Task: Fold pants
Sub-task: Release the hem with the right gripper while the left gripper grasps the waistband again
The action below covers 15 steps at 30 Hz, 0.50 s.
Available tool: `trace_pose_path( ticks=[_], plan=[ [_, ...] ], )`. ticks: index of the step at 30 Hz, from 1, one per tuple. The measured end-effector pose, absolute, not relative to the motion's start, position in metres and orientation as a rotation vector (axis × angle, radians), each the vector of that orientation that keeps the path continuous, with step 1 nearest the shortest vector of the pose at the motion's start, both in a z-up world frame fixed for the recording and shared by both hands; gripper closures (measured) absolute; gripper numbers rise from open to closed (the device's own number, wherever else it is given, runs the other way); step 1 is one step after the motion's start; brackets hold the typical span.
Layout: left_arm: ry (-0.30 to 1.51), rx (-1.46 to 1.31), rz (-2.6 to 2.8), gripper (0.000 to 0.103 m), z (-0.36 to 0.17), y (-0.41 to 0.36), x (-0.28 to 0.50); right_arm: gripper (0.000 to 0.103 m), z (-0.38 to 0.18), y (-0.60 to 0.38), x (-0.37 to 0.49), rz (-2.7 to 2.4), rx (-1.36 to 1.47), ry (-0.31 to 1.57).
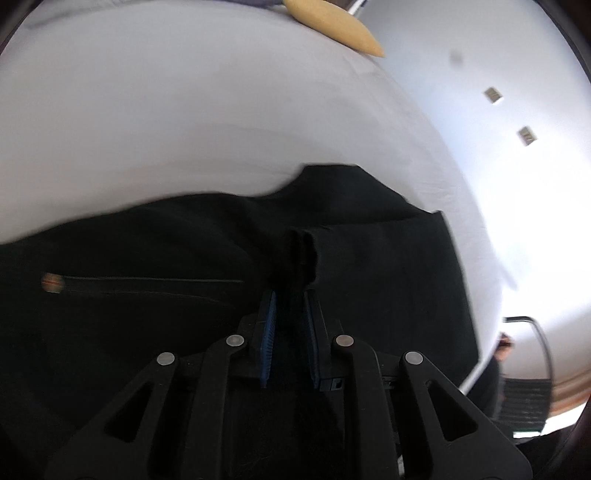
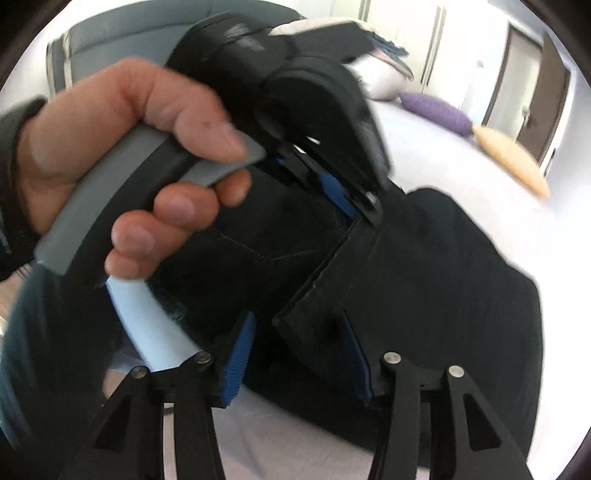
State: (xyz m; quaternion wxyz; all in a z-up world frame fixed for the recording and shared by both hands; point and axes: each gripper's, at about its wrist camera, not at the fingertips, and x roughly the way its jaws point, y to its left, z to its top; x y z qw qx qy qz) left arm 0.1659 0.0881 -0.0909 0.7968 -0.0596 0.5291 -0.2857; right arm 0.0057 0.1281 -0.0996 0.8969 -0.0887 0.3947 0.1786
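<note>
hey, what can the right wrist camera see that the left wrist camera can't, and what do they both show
Only the right wrist view shows the person's hand gripping the left tongs, a purple cushion, the grey headboard and the right tongs, jaws apart over a fold of cloth. Only the left wrist view shows, from behind, the left tongs nearly closed on a bunched ridge of cloth, plus a pocket seam with a rivet. Both show the black pants on the white bed sheet and a yellow cushion.
</note>
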Motion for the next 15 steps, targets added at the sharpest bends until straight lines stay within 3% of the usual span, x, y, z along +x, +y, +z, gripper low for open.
trace_pose_path(
  ticks=[6, 10, 15],
  plan=[
    [1.009, 0.01, -0.541, 0.088, -0.065, 0.08, 0.136, 0.053, -0.071, 0.049, -0.013, 0.49, 0.147, 0.802],
    [0.963, 0.142, -0.544, 0.088, -0.069, 0.044, 0.097, 0.068, -0.06, -0.023, 0.003, 0.491, 0.324, 0.776],
    [0.987, 0.253, -0.507, 0.088, -0.105, 0.019, 0.079, 0.072, -0.07, -0.097, 0.038, 0.45, 0.581, 0.786]
  ],
)
